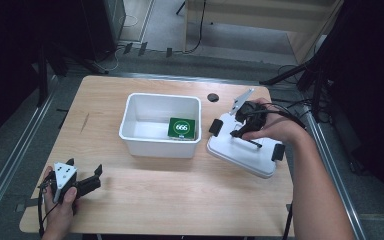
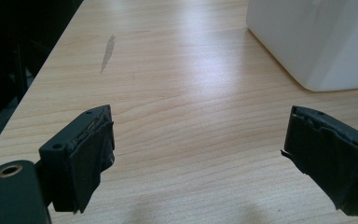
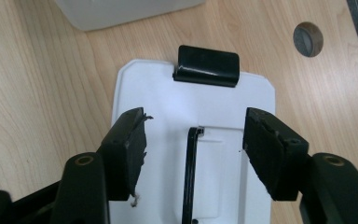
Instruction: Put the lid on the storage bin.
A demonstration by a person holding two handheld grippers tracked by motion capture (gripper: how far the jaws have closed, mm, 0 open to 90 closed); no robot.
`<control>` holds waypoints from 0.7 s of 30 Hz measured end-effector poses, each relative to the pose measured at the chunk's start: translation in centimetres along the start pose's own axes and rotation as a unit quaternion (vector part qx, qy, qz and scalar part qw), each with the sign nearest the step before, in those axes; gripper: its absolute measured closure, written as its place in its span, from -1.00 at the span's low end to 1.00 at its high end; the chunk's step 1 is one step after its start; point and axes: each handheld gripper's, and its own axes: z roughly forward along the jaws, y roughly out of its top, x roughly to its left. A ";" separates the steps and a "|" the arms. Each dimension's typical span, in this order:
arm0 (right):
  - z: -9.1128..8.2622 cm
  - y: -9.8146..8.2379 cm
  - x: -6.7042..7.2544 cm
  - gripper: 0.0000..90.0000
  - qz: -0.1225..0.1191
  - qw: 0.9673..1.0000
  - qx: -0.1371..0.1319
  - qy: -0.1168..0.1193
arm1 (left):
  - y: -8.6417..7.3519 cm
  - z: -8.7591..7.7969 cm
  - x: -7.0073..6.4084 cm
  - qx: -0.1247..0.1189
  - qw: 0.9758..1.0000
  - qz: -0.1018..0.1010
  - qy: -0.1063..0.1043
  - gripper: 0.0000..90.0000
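Right gripper [image 3: 193, 149] poised over the white lid [image 1: 242, 147] lying on the table [image 1: 170, 195] right of the white bin [image 1: 160, 125]; jaws part-spread astride the lid's black handle [image 3: 190, 172], pads clear of it. Handle's near end cut off. Left gripper [image 2: 200, 158] spread wide, empty. Green card [image 1: 181, 128] partly hidden by bin wall.

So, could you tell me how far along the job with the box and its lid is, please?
Done: a green card lies inside the open white box. In hand: the right gripper is over the white lid beside the box, its jaws either side of the lid's black handle but not yet pressing on it. Left: probably grip the handle and put the lid on the box. The left gripper waits open.
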 end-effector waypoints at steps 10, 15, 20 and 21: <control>1.1 -1.6 0.2 0.13 0.010 1.000 0.012 -0.025 | 0.0 0.0 0.0 -0.001 1.000 -0.001 0.000 -0.80; 1.6 -2.4 0.2 0.23 0.019 0.999 0.016 -0.026 | 0.0 0.0 0.0 0.000 1.000 0.000 0.000 -0.80; 2.0 -3.1 0.0 0.27 0.026 0.999 0.023 -0.024 | 0.0 0.0 0.0 0.002 1.000 0.001 0.000 -0.80; 2.1 -3.3 0.0 0.27 0.028 0.999 0.024 -0.025 | 0.0 0.0 0.0 0.002 1.000 0.001 0.000 -0.80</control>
